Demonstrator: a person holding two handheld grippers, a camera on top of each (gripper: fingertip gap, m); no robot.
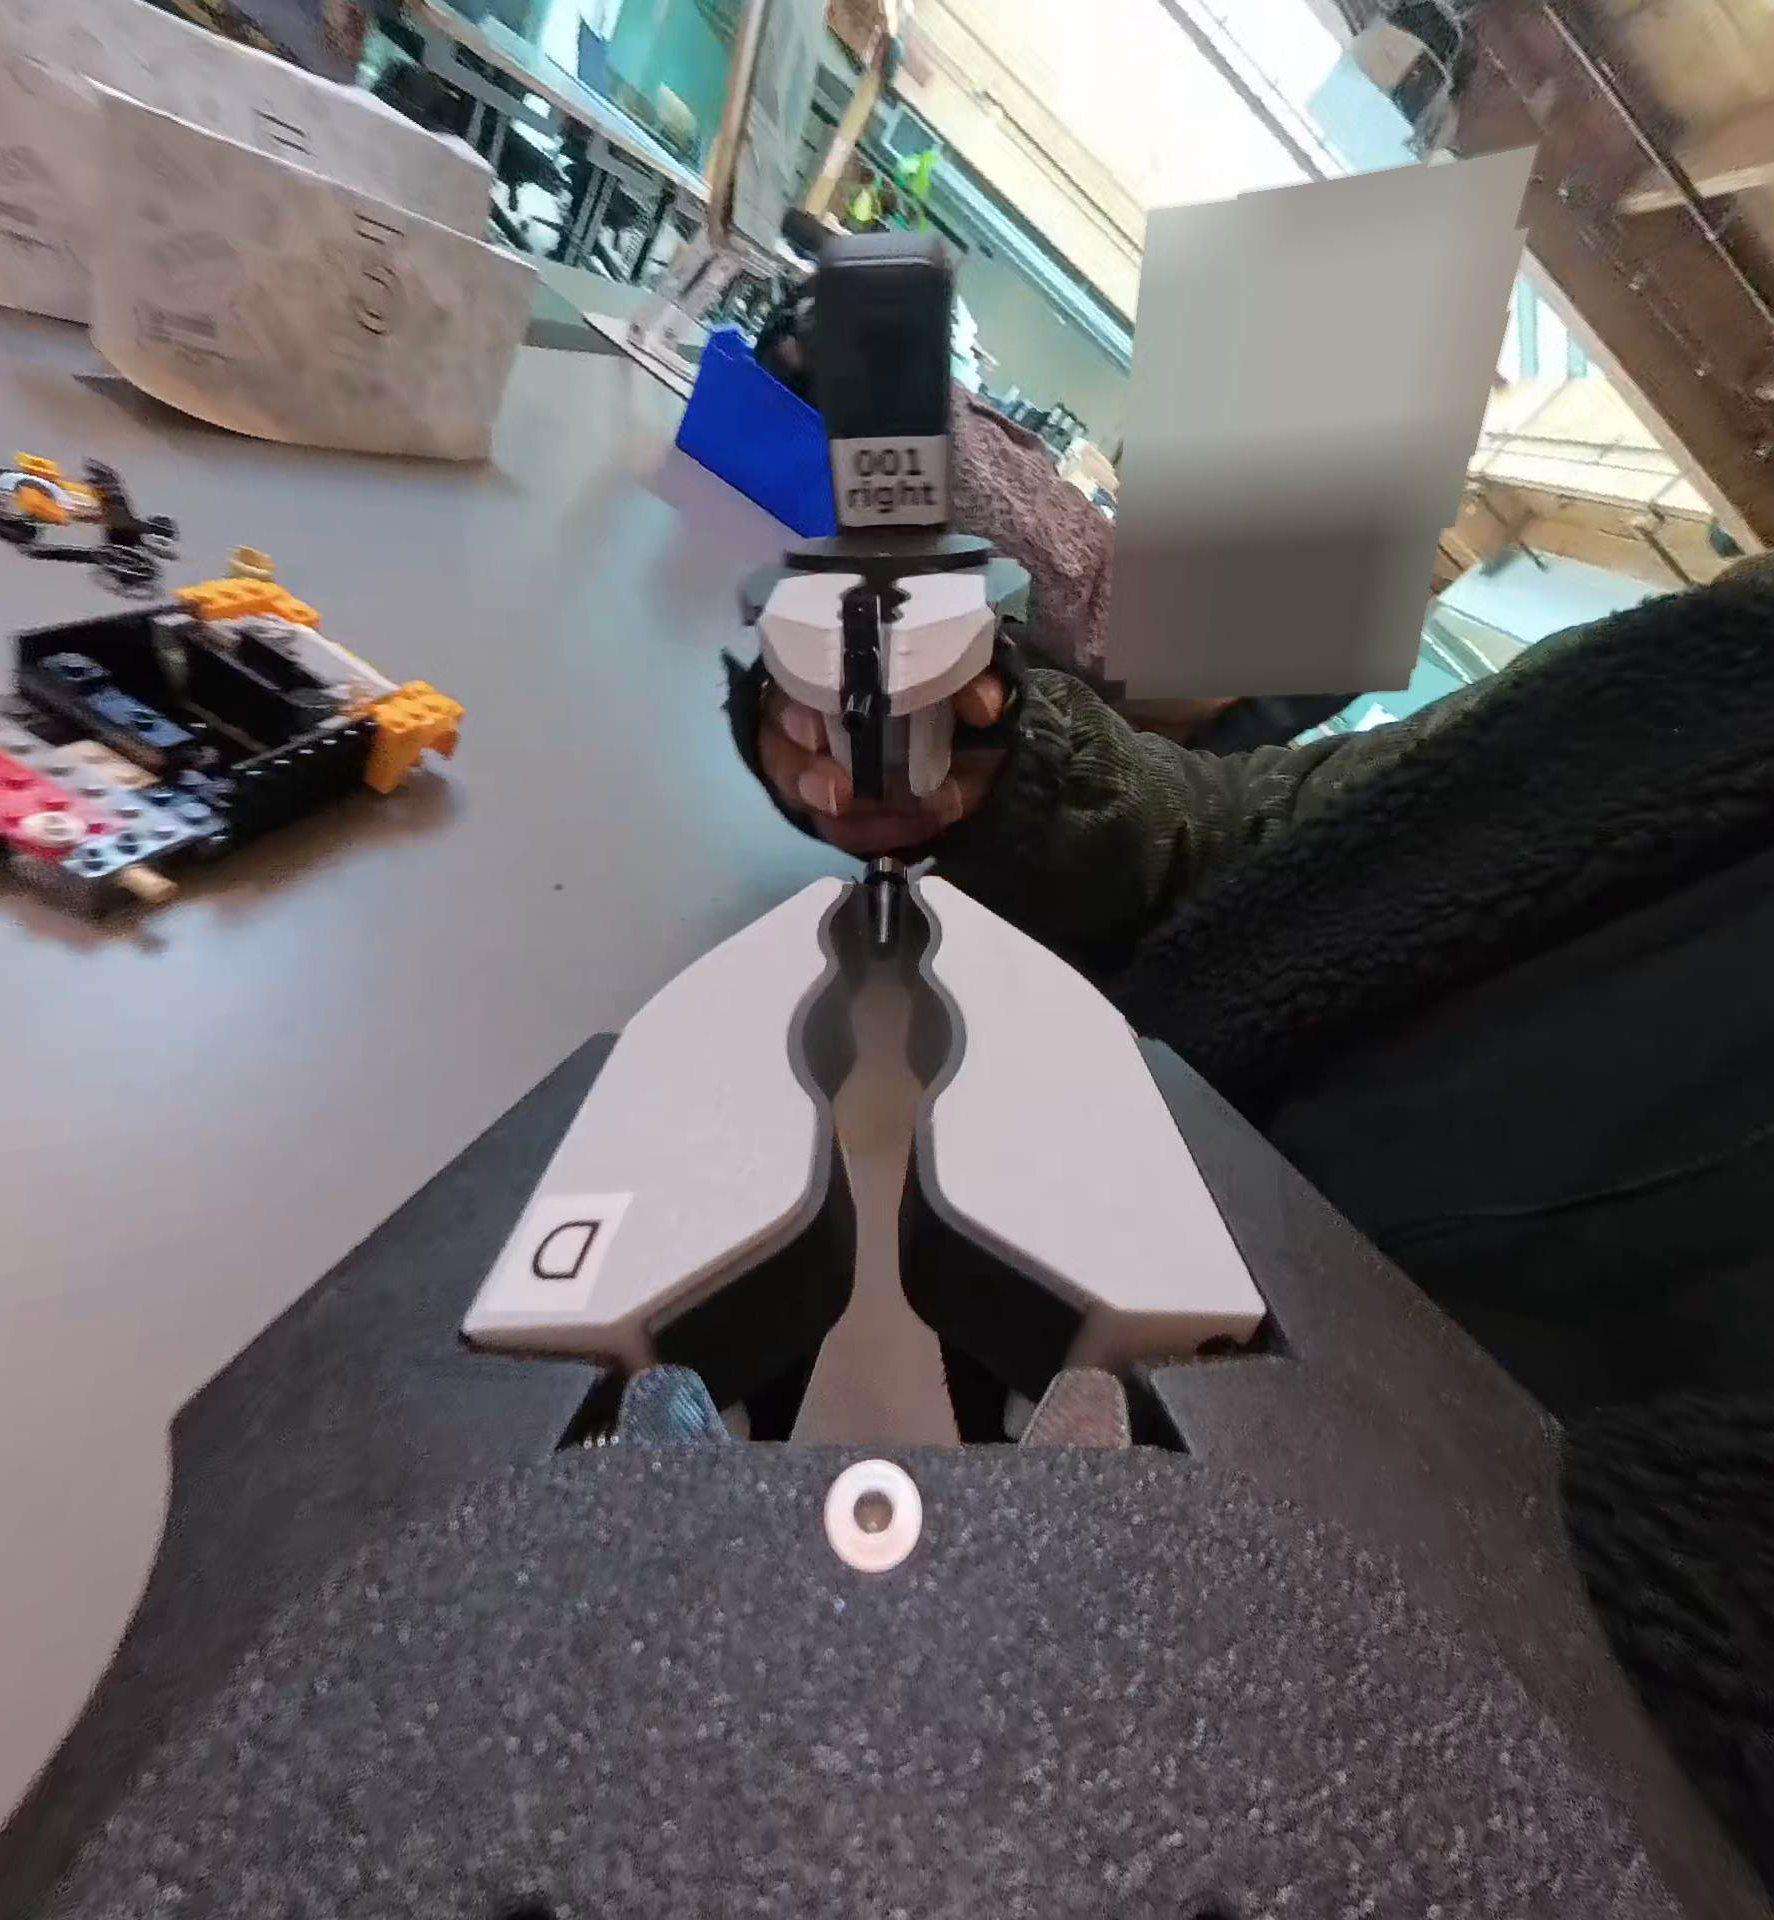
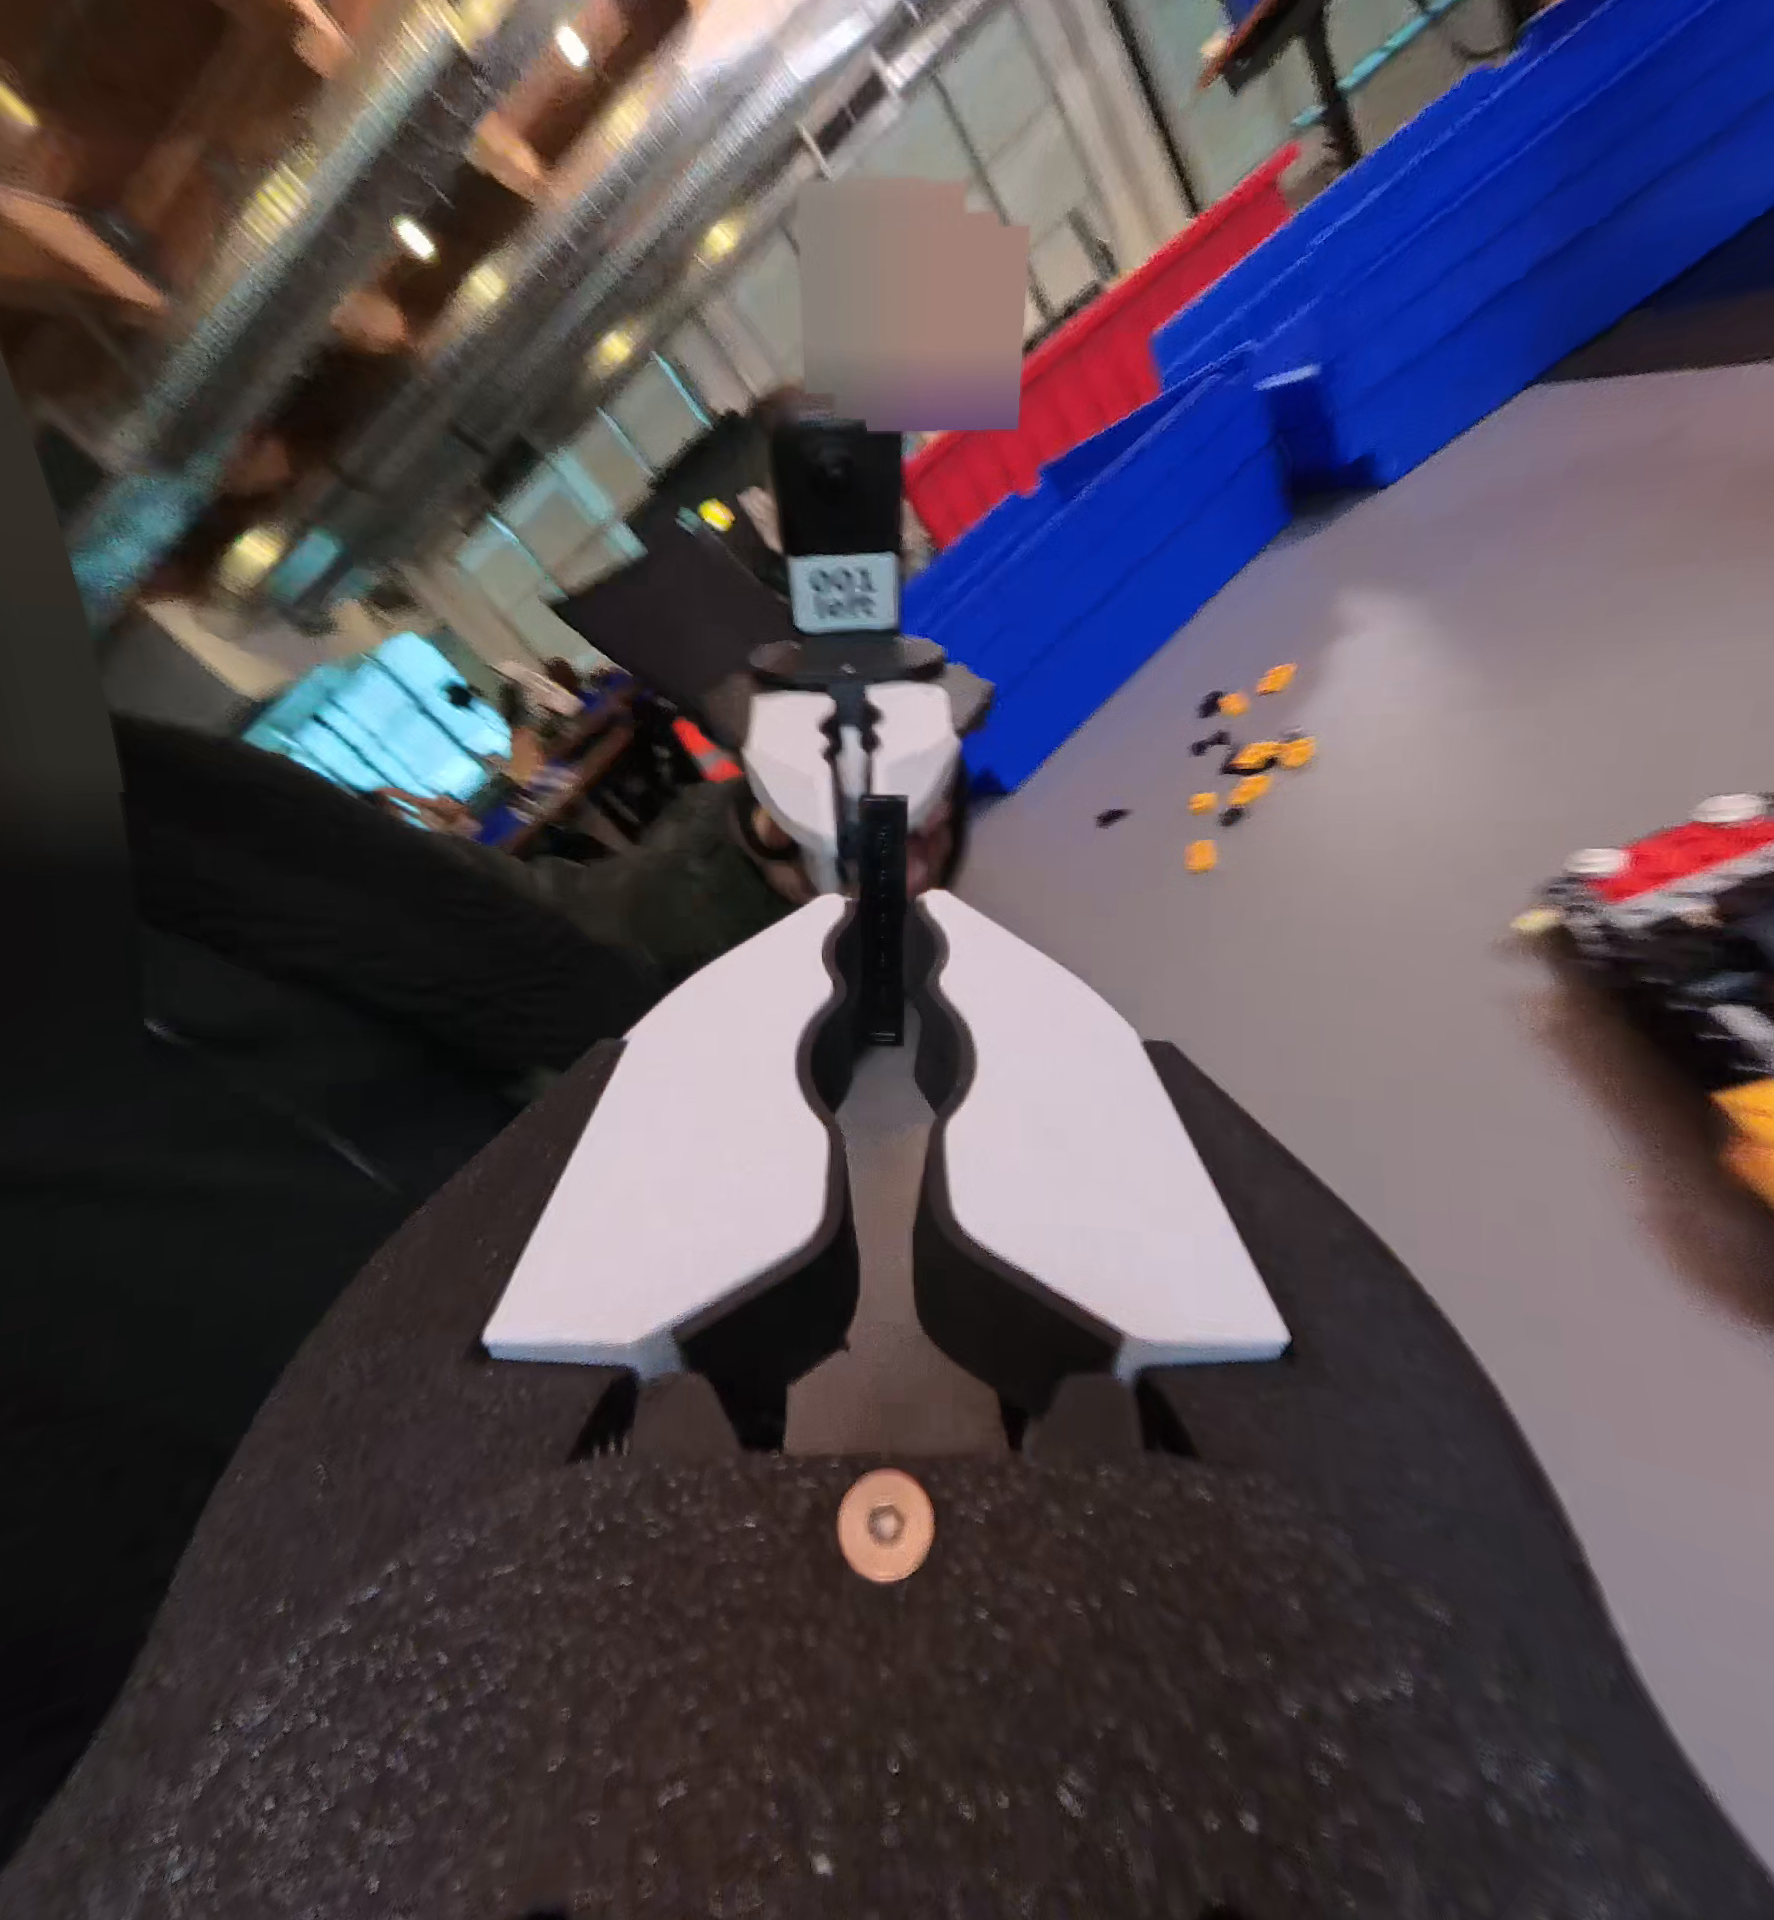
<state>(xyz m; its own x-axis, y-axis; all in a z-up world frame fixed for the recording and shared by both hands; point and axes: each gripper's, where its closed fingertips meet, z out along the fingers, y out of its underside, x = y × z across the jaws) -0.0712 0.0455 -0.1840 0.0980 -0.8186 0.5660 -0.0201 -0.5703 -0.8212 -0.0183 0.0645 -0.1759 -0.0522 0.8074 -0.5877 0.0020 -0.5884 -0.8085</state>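
Observation:
In the left wrist view my left gripper (image 1: 878, 883) is shut on a small black pin (image 1: 879, 906) that sticks out past its fingertips. Just beyond it, my right gripper (image 1: 867, 764) faces it, held in a person's hand, and is shut on a long black beam (image 1: 860, 665). In the right wrist view my right gripper (image 2: 883, 904) pinches that black beam (image 2: 883, 956), which has a row of holes and stands out past the tips. The left gripper (image 2: 847, 852) is right behind the beam's far end. Both grippers are held above the grey table (image 1: 447, 1039).
A partly built brick model (image 1: 187, 727) in black, orange and red lies at the left, with loose pieces (image 1: 72, 509) behind it. White boxes (image 1: 291, 312) and a blue bin (image 1: 758, 436) stand farther back. Blue and red bins (image 2: 1122, 540) and scattered orange pieces (image 2: 1247, 758) show at the right. The tips of one gripper are about 7 cm away from the tips of the other.

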